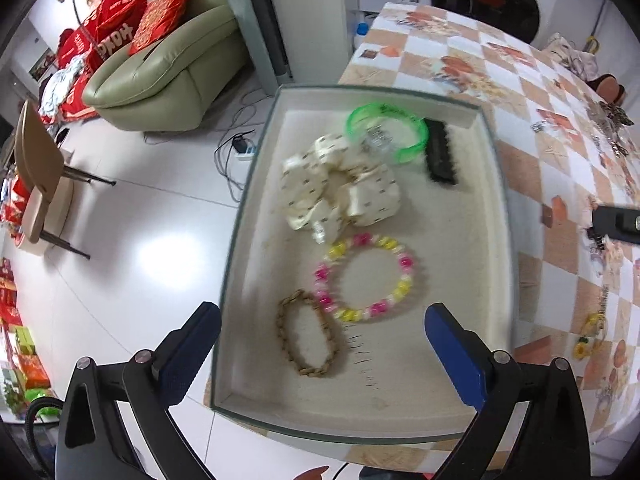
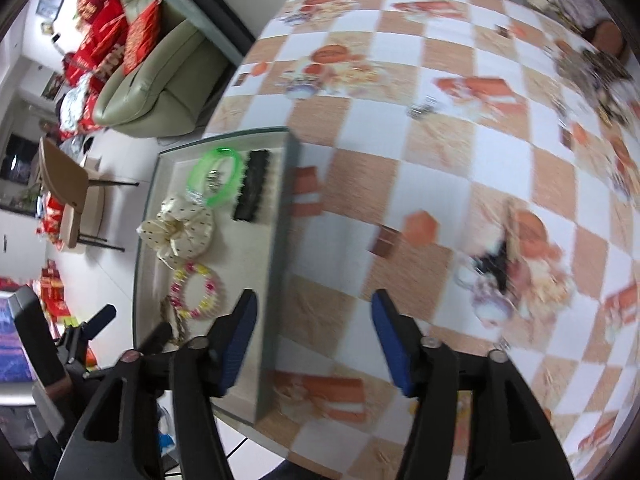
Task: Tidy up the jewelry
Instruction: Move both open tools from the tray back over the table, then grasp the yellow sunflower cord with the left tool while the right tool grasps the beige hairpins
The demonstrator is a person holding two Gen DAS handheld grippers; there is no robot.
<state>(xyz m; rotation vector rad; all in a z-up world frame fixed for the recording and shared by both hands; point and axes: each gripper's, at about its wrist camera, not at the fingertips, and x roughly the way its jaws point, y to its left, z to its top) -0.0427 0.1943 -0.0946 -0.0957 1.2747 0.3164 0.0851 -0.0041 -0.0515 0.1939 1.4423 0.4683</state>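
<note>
A shallow grey-rimmed tray (image 1: 502, 200) sits at the table's left edge. In it lie a green bangle (image 1: 386, 134), a black hair clip (image 1: 440, 152), a cream dotted scrunchie (image 1: 340, 184), a pink-and-yellow bead bracelet (image 1: 368, 278) and a brown braided bracelet (image 1: 308, 334). My left gripper (image 1: 322, 354) is open and empty above the tray's near end. My right gripper (image 2: 314, 340) is open and empty over the tablecloth, just right of the tray (image 2: 280, 240). A dark, blurred jewelry piece (image 2: 496, 264) lies on the cloth ahead of it.
The checkered orange-and-white tablecloth (image 2: 440, 152) carries small loose pieces at the far right (image 1: 612, 128) and a yellow trinket (image 1: 588, 340). Beyond the table's left edge are white floor, a green sofa (image 1: 168, 68) and a tan chair (image 1: 40, 184).
</note>
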